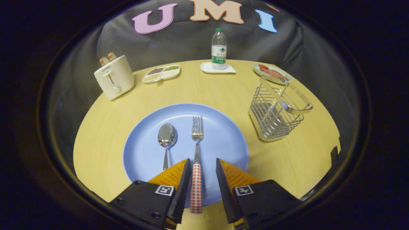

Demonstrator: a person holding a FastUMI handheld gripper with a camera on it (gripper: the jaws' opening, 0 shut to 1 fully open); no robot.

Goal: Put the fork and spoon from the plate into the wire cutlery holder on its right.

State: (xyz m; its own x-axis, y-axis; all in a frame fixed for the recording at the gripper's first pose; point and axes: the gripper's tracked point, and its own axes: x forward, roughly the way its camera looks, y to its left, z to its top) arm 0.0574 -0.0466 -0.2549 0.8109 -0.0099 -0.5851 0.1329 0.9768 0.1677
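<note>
Setting: round pale-wood bench (105, 127) inside a dark-cloth booth; blue plate (220, 140) near the middle.
Far side: white toaster (114, 76) at the left, divided snack dish (162, 72), water bottle (219, 48) on a small white tray (207, 67), and a plate of food (271, 72) at the right.
Fork (196, 153): lying on the plate, tines far, checked handle (196, 187) near and reaching past the plate's near rim.
Spoon (166, 140): just left of the fork, roughly parallel, bowl far, handle partly hidden behind the left finger.
Wire cutlery holder (274, 111): right of the plate, apart from it, leaning in this view, nothing seen inside.
Gripper (201, 166): spread, fingers either side of the fork's handle, low over the plate's near rim; left finger close to the handle, right finger with a clear gap; contact cannot be told.
Step in hand: likely closing on the fork handle, neither piece yet in the holder.
Doing it well: centre the handle between both fingers before squeezing, so it does not swivel; grip the checked part, not the thin metal neck.
Watch: left finger near the spoon's handle, easy to nudge.
After: lift clear, carry right, tip upright over the holder.
</note>
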